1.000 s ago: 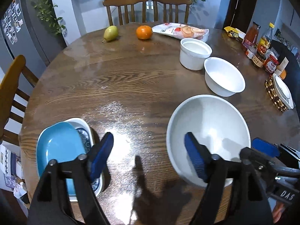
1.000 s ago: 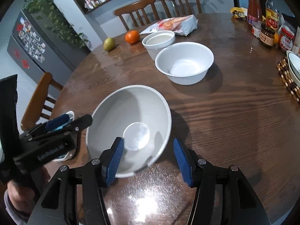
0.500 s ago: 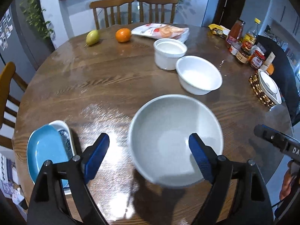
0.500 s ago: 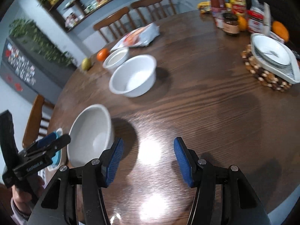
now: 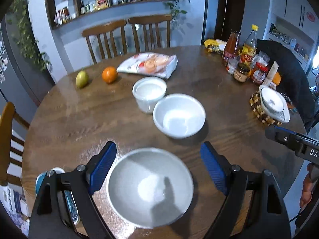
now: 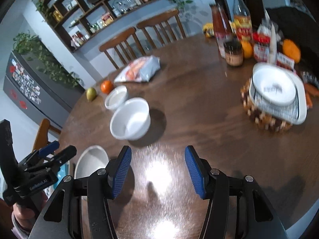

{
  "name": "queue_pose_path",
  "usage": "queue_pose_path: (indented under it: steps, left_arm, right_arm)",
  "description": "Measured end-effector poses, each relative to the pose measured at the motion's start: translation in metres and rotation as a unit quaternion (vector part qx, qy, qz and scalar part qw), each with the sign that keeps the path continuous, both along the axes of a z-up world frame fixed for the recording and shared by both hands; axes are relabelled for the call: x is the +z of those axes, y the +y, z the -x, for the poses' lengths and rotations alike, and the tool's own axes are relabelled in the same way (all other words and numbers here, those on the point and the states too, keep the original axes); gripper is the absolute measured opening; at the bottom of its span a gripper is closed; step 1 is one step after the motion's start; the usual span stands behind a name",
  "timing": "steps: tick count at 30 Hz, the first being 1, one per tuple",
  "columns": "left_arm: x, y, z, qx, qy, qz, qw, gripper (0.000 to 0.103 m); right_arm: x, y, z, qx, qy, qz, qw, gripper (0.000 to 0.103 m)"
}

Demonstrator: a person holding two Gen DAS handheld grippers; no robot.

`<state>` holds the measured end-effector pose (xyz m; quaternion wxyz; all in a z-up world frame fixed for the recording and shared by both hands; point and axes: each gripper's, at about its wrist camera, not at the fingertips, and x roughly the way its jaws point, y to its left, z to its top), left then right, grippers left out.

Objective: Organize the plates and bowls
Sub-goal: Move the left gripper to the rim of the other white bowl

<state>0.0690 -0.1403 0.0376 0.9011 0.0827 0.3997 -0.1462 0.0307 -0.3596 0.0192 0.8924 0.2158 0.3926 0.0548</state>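
Hovering over the grey bowl (image 5: 150, 188), left gripper (image 5: 157, 171) jaws wide, empty; right gripper (image 6: 157, 172) half-open, empty. Best: centre the bowl before closing.

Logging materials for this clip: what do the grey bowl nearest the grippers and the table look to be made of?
Grey bowl: likely glazed ceramic or melamine; smooth, opaque, with a soft sheen, though motion blur leaves it open. Table: dark wood, or wood veneer, with visible grain; glossy finish, given the bright glare patches near the bowl.
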Motion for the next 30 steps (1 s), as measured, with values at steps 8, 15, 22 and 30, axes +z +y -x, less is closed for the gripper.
queue_pose_path:
  steps: [8, 15, 22, 30]
  left_arm:
    - [0.033, -0.027, -0.017, -0.001, -0.047, -0.010, 0.9989, 0.087]
    - [0.047, -0.042, -0.042, 0.013, -0.069, -0.028, 0.9971, 0.087]
    - [0.020, -0.043, -0.072, 0.048, -0.039, -0.046, 0.9970, 0.087]
    - [-0.026, -0.034, -0.100, 0.092, 0.018, -0.075, 0.9928, 0.087]
  right_arm:
    - [0.037, -0.007, -0.021, 0.020, -0.046, 0.016, 0.999, 0.057]
    - [0.058, -0.005, -0.048, 0.043, -0.067, 0.037, 0.996, 0.057]
    - [0.044, 0.007, -0.089, 0.077, -0.043, 0.047, 0.995, 0.057]
    - [0.004, 0.018, -0.128, 0.109, 0.007, 0.043, 0.993, 0.057]
